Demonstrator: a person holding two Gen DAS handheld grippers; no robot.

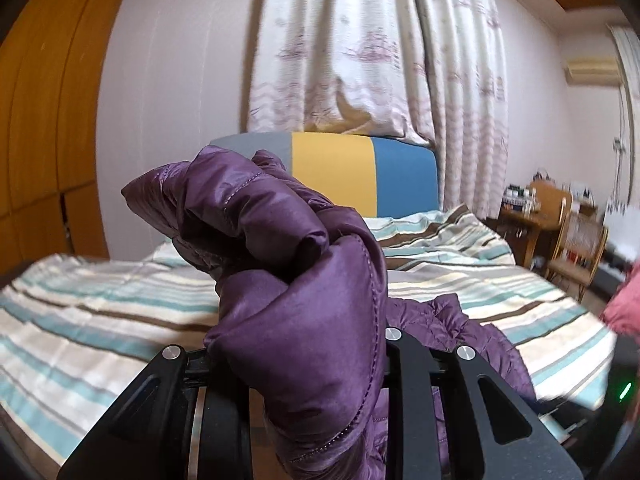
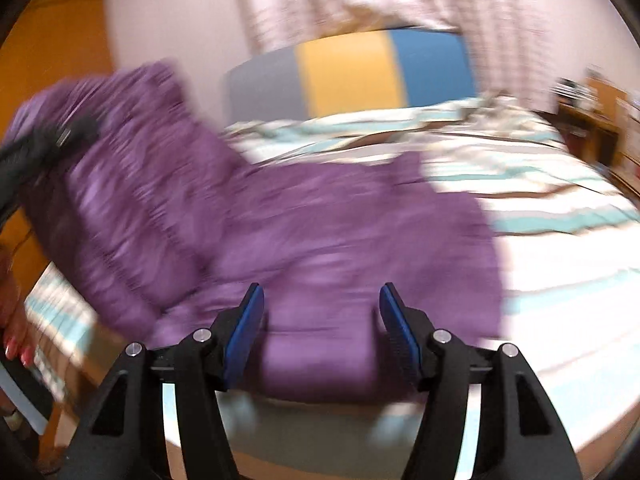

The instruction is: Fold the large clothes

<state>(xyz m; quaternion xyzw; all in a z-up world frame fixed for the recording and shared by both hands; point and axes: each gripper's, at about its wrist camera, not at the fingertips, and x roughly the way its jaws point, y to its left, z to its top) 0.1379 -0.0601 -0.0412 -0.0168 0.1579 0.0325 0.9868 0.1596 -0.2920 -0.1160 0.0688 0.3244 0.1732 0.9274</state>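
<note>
L gripper (image 1: 304,356): I have it clamped on a bunch of the jacket (image 1: 296,280); fabric wads up over the fingers, tips hidden, so I can't see the pads.
R gripper (image 2: 322,332): I hold it wide open, blue pads (image 2: 244,336) well apart, nothing between them; jacket hem lies just beyond the tips.
jacket: purple puffer, quilted. In L view the gripped part is lifted, rest trails down onto the bed (image 1: 100,320) at R of the fingers. In R view (image 2: 320,240) it spreads over the near L part of the bed, L side raised where the L gripper (image 2: 60,136) holds it.
bed: striped sheet, white/teal/brown; headboard (image 1: 360,172) grey/yellow/blue at far end.
bkgd: curtain (image 1: 360,48) behind headboard, wood wardrobe (image 1: 44,120) at L, desk + chair (image 1: 560,224) far R.
hand: (image 2: 16,320) person's fingers w/ pink nails at L edge of R view.
blur: R view heavily smeared, jacket detail not readable there.
</note>
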